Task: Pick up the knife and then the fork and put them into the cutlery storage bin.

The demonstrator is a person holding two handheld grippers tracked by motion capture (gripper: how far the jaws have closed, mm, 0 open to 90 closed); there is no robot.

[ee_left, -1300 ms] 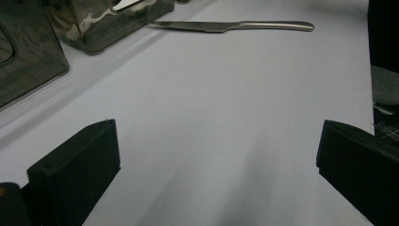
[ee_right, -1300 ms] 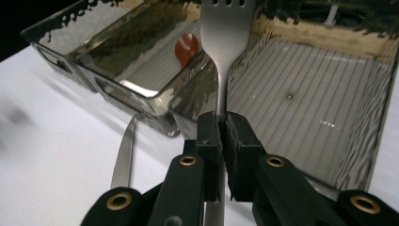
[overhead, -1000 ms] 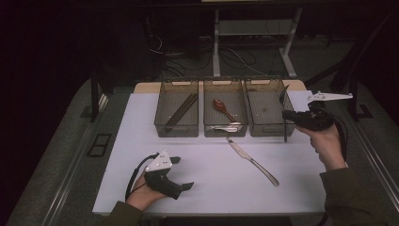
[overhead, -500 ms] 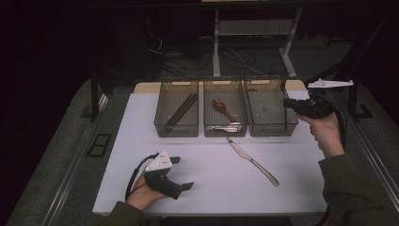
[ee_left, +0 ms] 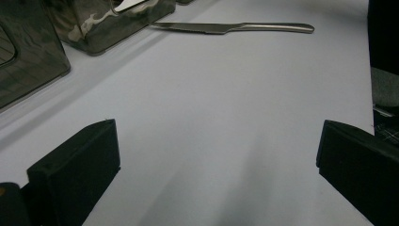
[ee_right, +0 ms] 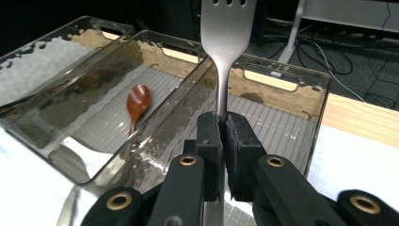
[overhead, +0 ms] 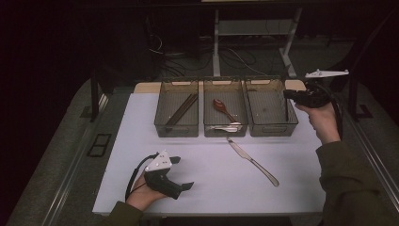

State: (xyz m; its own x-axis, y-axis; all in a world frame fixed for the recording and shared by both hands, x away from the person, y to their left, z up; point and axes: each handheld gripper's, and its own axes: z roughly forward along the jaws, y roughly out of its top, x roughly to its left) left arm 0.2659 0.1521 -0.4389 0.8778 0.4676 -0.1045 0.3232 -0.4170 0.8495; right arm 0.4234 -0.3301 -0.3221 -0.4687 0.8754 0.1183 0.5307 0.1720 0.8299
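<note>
Right hand-held gripper (ee_right: 220, 136): jaws clamped on a fork (ee_right: 226, 42), held above the right bin (ee_right: 282, 89).
Left hand-held gripper (overhead: 181, 173): jaws spread wide, nothing between them, low over the worktop (overhead: 207, 183).
Knife (overhead: 253, 161): flat on the worktop, well apart from both.

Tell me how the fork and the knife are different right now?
The fork is pinched in the right gripper, held up over the right bin; the knife lies flat on the white table, with nothing touching it. The fork stands up along the jaws; the knife lies slanted in front of the bins. The fork ends in prongs, the knife in a blade. Both are shiny silver metal.
</note>
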